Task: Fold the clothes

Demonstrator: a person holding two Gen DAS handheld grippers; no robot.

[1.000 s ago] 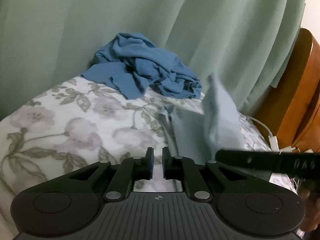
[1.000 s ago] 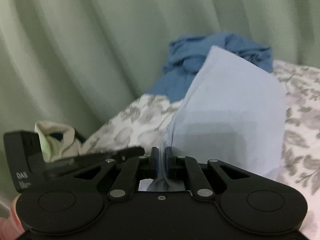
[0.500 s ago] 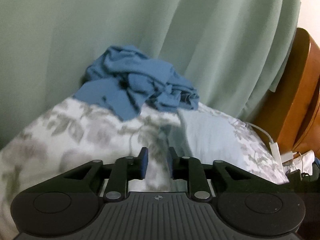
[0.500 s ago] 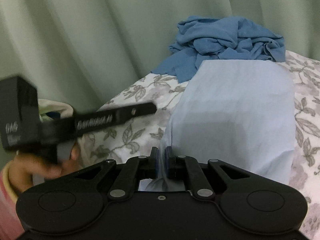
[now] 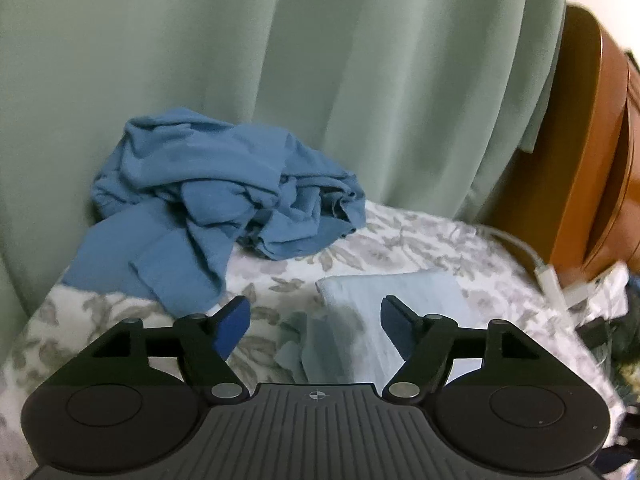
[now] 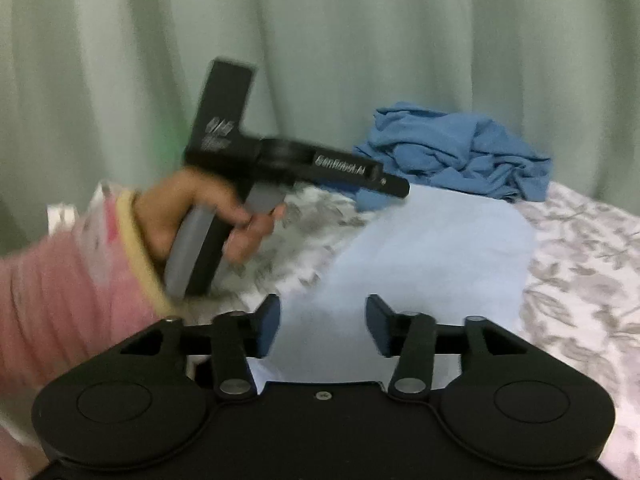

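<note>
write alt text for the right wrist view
The right gripper, fingers opening, hangs over a folded light blue cloth on a floral bed; a hand holds the left gripper beside a crumpled blue garment.

Soft matt cloth: crumpled blue garment (image 5: 224, 192), smooth pale folded cloth (image 6: 432, 256), floral bedsheet (image 5: 400, 240); glossy wooden headboard (image 5: 592, 152) upper right; matt plastic gripper (image 5: 314, 320)

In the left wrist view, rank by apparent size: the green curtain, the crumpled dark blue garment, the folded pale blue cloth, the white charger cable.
1. Green curtain, filling the background.
2. Crumpled dark blue garment.
3. Folded pale blue cloth; part is hidden behind the gripper, so its rank is unsure.
4. White charger cable, smallest.
</note>
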